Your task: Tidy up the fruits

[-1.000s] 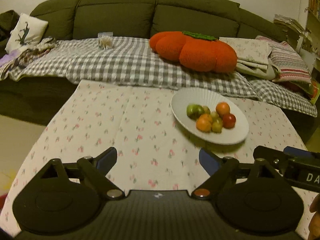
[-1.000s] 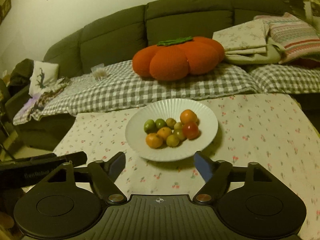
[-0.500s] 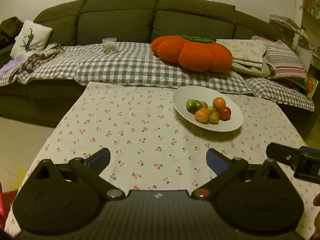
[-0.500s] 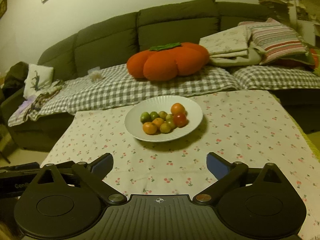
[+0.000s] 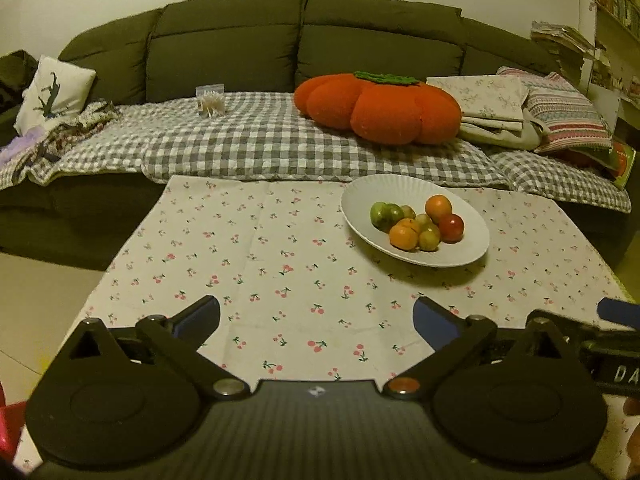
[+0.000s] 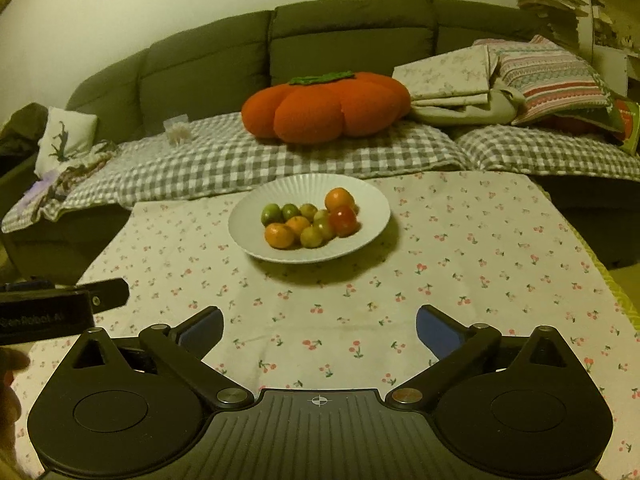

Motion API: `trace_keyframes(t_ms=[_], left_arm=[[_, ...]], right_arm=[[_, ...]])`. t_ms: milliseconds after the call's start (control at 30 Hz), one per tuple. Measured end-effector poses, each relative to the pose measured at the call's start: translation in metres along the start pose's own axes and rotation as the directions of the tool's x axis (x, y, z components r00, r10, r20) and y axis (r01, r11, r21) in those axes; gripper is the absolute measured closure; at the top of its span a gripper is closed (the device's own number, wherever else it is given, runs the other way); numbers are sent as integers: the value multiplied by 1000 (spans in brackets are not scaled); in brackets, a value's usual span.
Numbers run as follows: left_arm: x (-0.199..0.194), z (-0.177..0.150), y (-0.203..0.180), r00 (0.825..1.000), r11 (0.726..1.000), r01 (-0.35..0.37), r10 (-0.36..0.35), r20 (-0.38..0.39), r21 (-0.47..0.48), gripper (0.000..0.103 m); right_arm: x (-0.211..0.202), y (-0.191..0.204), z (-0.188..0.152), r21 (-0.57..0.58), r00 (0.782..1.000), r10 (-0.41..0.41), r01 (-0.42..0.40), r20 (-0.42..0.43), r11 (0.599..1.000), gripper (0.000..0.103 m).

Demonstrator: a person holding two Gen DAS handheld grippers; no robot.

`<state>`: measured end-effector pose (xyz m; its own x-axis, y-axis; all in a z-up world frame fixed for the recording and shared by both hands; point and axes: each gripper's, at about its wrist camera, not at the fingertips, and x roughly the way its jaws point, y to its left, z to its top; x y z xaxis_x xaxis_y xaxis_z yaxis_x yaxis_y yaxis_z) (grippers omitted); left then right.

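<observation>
A white ribbed plate (image 5: pixel 472 246) (image 6: pixel 376 208) sits at the far side of the table and holds several small fruits: orange ones (image 5: pixel 438 207) (image 6: pixel 279 236), green ones (image 5: pixel 380 213) (image 6: pixel 271 213) and a red one (image 5: pixel 452 227) (image 6: pixel 343 219). My left gripper (image 5: pixel 316 322) is open and empty over the cherry-print tablecloth (image 5: pixel 260 264), short of the plate and to its left. My right gripper (image 6: pixel 320 326) is open and empty, in front of the plate. Each gripper shows at the edge of the other's view.
A dark green sofa (image 5: pixel 224 52) with a grey checked blanket (image 5: pixel 256 140) stands behind the table. On it lie an orange pumpkin cushion (image 5: pixel 380 108) (image 6: pixel 324 108), folded linen and striped pillows (image 5: pixel 560 116). The table's right edge (image 6: pixel 616 292) is close.
Both grippers have drawn back from the plate and risen a little, so the plate looks smaller and farther. Both jaws stayed open and empty. The fruits have not moved.
</observation>
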<state>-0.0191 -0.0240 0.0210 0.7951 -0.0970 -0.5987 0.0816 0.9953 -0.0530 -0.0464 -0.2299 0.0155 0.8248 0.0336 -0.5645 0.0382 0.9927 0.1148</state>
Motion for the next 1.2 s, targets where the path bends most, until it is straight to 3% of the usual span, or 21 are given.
trace_keyframes(t_ms=[1200], left_arm=[[5, -1, -5, 999, 1000, 31, -31, -15, 1, 1]], right_arm=[[3, 7, -4, -35, 1000, 15, -15, -15, 999, 0]])
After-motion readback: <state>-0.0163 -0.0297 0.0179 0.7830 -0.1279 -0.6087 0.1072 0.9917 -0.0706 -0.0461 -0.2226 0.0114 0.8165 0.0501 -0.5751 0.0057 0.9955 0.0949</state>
